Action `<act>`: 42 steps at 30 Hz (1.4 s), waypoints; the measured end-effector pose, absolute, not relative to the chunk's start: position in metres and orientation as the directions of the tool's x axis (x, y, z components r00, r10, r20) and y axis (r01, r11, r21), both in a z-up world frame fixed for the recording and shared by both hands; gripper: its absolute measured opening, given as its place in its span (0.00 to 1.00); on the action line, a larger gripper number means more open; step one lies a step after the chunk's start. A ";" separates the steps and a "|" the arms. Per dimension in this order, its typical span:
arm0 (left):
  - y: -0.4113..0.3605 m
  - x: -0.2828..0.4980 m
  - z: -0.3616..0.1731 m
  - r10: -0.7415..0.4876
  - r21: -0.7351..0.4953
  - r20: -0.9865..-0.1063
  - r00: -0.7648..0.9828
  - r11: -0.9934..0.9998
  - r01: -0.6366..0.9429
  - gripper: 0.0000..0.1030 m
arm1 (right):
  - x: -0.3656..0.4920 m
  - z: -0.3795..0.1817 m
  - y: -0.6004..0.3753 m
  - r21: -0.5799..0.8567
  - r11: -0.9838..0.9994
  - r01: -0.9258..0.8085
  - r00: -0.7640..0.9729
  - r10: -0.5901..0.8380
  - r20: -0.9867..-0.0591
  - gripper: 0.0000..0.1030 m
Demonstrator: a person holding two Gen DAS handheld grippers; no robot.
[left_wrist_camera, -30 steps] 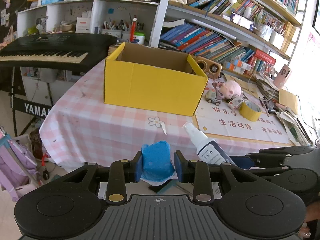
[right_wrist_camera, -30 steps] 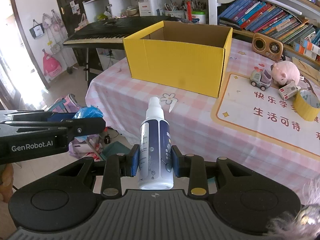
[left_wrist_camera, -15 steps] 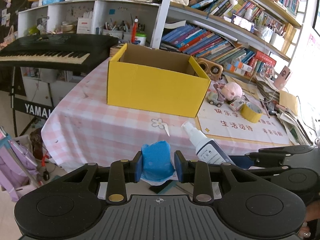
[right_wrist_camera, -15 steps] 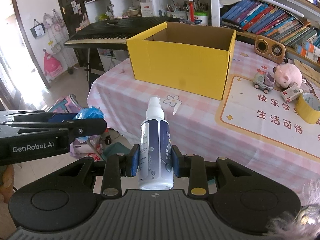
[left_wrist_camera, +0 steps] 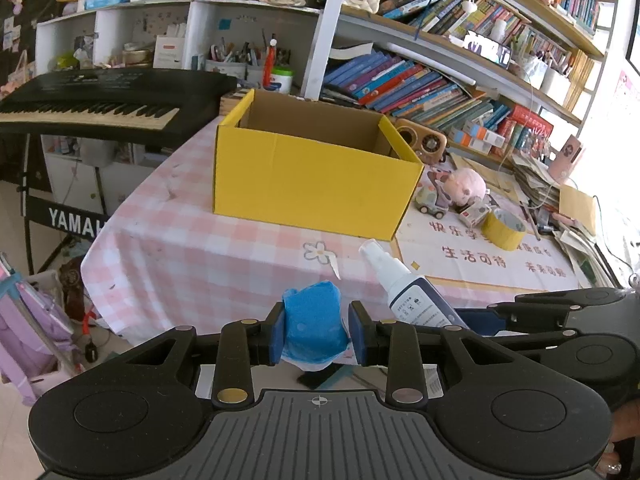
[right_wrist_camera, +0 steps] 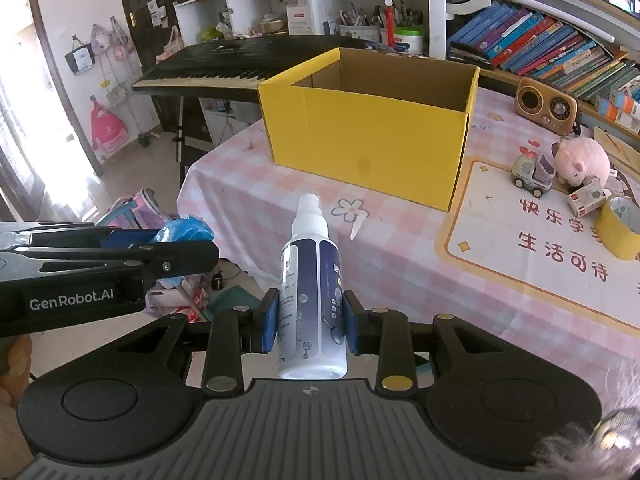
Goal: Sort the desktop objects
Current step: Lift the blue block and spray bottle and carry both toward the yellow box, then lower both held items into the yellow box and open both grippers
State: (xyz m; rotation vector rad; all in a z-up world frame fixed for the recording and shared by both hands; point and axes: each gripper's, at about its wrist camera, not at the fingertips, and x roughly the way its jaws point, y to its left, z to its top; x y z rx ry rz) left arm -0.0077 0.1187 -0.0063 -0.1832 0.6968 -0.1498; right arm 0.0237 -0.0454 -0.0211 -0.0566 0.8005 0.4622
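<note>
My left gripper (left_wrist_camera: pixel 316 334) is shut on a crumpled blue packet (left_wrist_camera: pixel 312 328), held in front of the table's near edge. In the right wrist view that packet (right_wrist_camera: pixel 182 232) shows at the left. My right gripper (right_wrist_camera: pixel 310 326) is shut on a white spray bottle (right_wrist_camera: pixel 312 280) with a dark blue label, nozzle pointing away; from the left wrist view the bottle (left_wrist_camera: pixel 404 286) is just right of the packet. An open yellow cardboard box (left_wrist_camera: pixel 316 176) stands on the pink checked tablecloth (left_wrist_camera: pixel 192 248) beyond both grippers; its inside (right_wrist_camera: pixel 384 74) looks empty.
Right of the box lie a toy truck (right_wrist_camera: pixel 534 172), a pink plush pig (right_wrist_camera: pixel 584 162), a small carton (right_wrist_camera: pixel 586 200), a roll of yellow tape (right_wrist_camera: pixel 620 228) and a wooden radio (right_wrist_camera: pixel 546 106). A keyboard (left_wrist_camera: pixel 96 100) stands left; bookshelves behind.
Both views have drawn slightly nearer the box and table; each gripper still holds its object the same way.
</note>
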 end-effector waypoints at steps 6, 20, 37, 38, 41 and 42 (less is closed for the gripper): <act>0.115 0.002 -0.006 -0.205 -0.214 -0.618 0.759 0.973 0.089 0.30 | 0.030 -0.018 -0.046 0.117 0.899 -0.421 0.608 0.376 -0.699 0.29; 0.114 0.042 0.024 -0.196 -0.164 -0.543 0.817 0.978 0.125 0.30 | 0.071 0.006 -0.051 0.130 0.886 -0.445 0.644 0.418 -0.641 0.29; 0.110 0.135 0.071 -0.158 -0.112 -0.432 0.888 0.986 0.122 0.30 | 0.175 0.067 -0.072 0.137 0.870 -0.473 0.717 0.470 -0.514 0.29; 0.110 0.144 0.070 -0.151 -0.108 -0.436 0.887 0.987 0.115 0.30 | 0.183 0.068 -0.072 0.133 0.868 -0.478 0.716 0.473 -0.513 0.29; 0.110 0.164 0.066 -0.128 -0.094 -0.454 0.882 0.991 0.095 0.30 | 0.209 0.066 -0.069 0.116 0.861 -0.495 0.706 0.477 -0.524 0.29; 0.110 0.171 0.064 -0.120 -0.087 -0.463 0.878 0.992 0.090 0.30 | 0.218 0.064 -0.068 0.114 0.858 -0.501 0.699 0.478 -0.531 0.29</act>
